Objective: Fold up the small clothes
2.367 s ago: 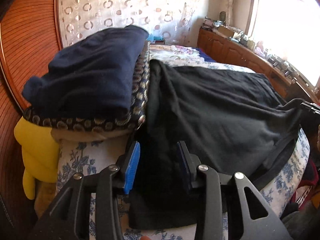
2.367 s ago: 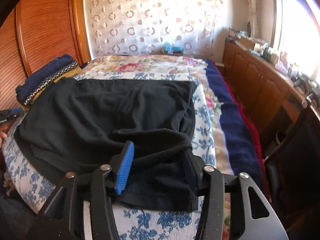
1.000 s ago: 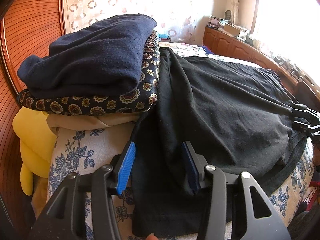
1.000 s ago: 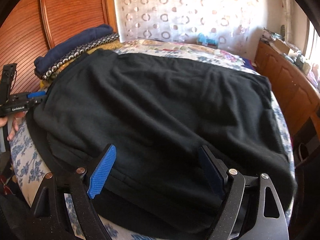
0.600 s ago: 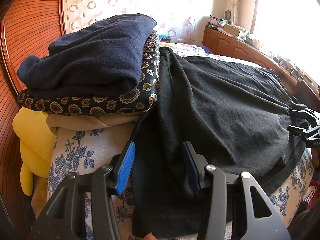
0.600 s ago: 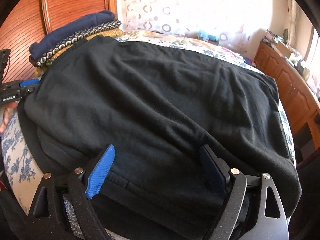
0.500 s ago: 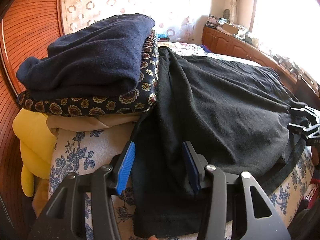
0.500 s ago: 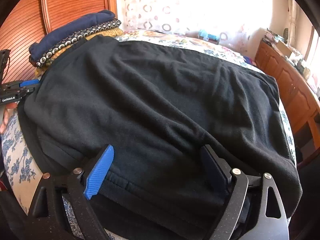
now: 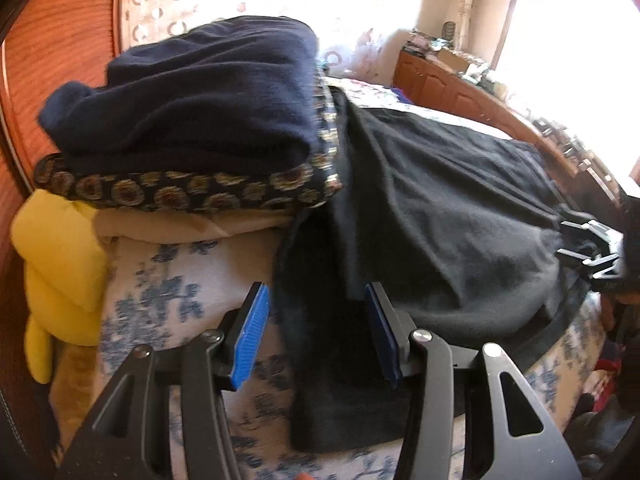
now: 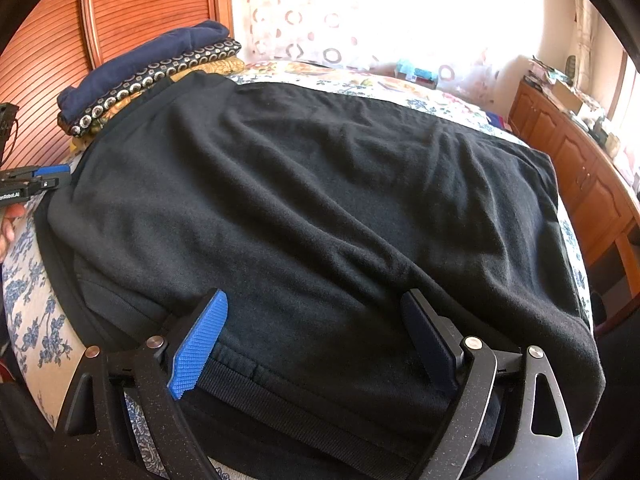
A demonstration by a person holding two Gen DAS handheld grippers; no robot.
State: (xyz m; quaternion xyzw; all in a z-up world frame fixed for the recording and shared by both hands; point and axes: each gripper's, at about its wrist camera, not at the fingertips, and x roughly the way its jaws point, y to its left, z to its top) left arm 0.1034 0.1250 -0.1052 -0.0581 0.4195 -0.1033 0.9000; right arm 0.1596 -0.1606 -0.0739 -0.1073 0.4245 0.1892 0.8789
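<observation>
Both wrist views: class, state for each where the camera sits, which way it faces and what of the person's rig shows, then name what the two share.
Left wrist view: behind the open left gripper, at the black garment's corner, facing the folded pile and bright window; the right gripper shows far right.
Right wrist view: behind the open right gripper, over the garment's ribbed hem, facing the curtain; the left gripper shows far left.
Shared: garment, pile, floral bedsheet.
</observation>
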